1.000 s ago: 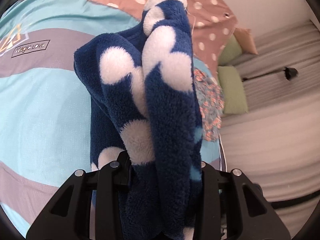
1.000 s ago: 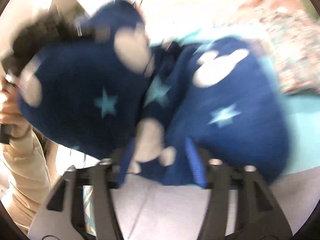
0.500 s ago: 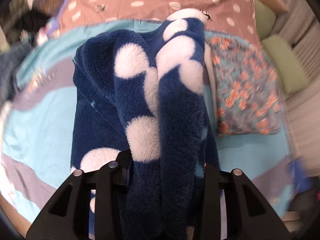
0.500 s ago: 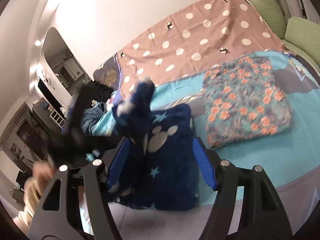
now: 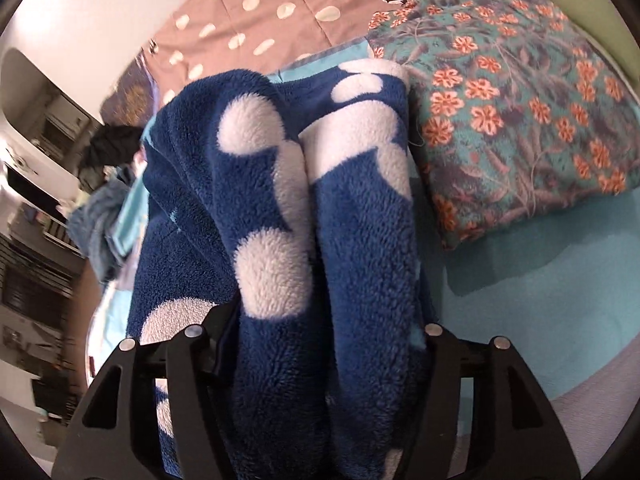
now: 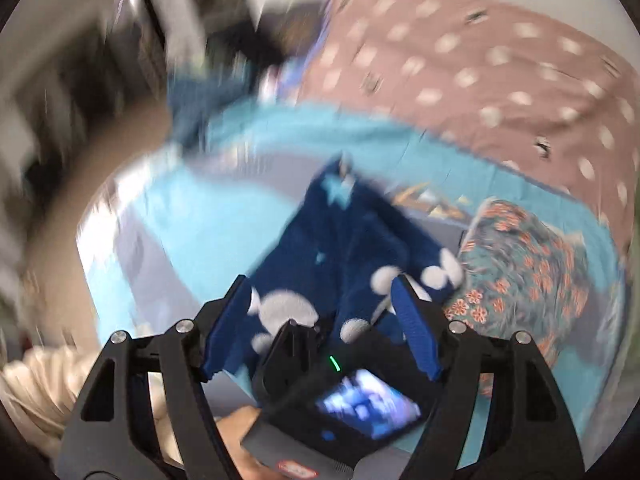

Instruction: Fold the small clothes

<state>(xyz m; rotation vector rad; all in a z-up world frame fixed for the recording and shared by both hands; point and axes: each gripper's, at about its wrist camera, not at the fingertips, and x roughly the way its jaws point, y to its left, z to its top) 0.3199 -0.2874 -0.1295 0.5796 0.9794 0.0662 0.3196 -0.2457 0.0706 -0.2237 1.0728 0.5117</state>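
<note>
Navy fleece garment (image 5: 320, 264) with white spots clamped in our left gripper (image 5: 316, 364), folded floral cloth (image 5: 520, 120) just beside it; our right gripper (image 6: 320, 320) spread wide, holding nothing, above the teal bedspread (image 6: 208, 216)

1. Fleece garment (image 5: 320, 208) lies on the bed sheet (image 5: 540, 280), bunched between the left gripper's (image 5: 316, 344) jaws.
2. Folded floral cloth (image 5: 520, 112) sits just right of it.
3. Dotted quilt (image 5: 280, 12) lies behind both.
4. Right gripper (image 6: 324, 320) hangs above the left gripper.
</note>
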